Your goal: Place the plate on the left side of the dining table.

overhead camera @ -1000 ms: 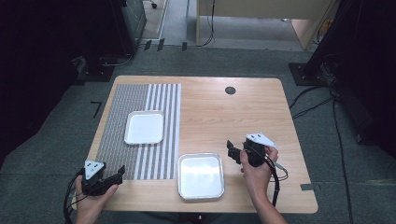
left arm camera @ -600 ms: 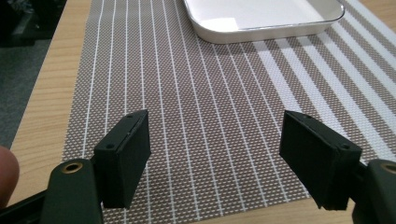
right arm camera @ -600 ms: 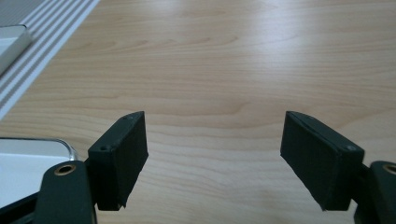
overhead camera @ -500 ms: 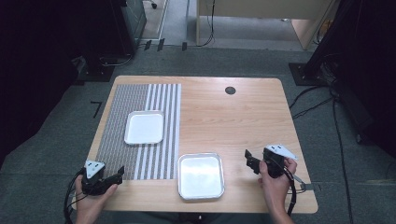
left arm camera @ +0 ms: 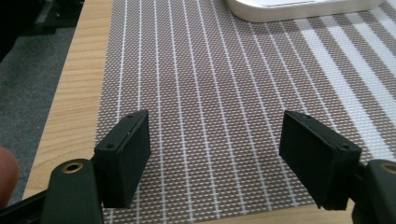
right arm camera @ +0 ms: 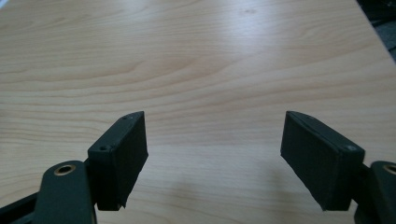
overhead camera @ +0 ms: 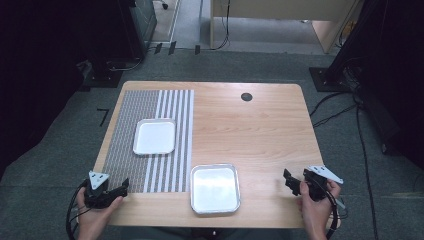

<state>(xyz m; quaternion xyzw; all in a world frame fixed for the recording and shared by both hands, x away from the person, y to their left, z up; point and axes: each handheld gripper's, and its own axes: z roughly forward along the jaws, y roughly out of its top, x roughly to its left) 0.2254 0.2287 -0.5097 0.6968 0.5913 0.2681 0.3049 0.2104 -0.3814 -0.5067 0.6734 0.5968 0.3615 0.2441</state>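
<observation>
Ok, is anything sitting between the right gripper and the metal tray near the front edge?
Nothing visible. The right gripper is open over bare wood at the table's front right, and only bare tabletop lies between it and the metal tray.

Both black tongs (overhead camera: 122,186) (overhead camera: 290,181) carry grey three-cornered plates, trailing black cables and brass-ringed pivot holes.

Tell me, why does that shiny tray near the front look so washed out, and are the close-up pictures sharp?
In the high view, the metal tray reflects overhead light, so its floor glares pale. In the right gripper view, a soft sheen crosses the wooden table and the far edge blurs slightly. In the left gripper view, the striped mat is crisp, and the white tray at the top looks bright.
</observation>
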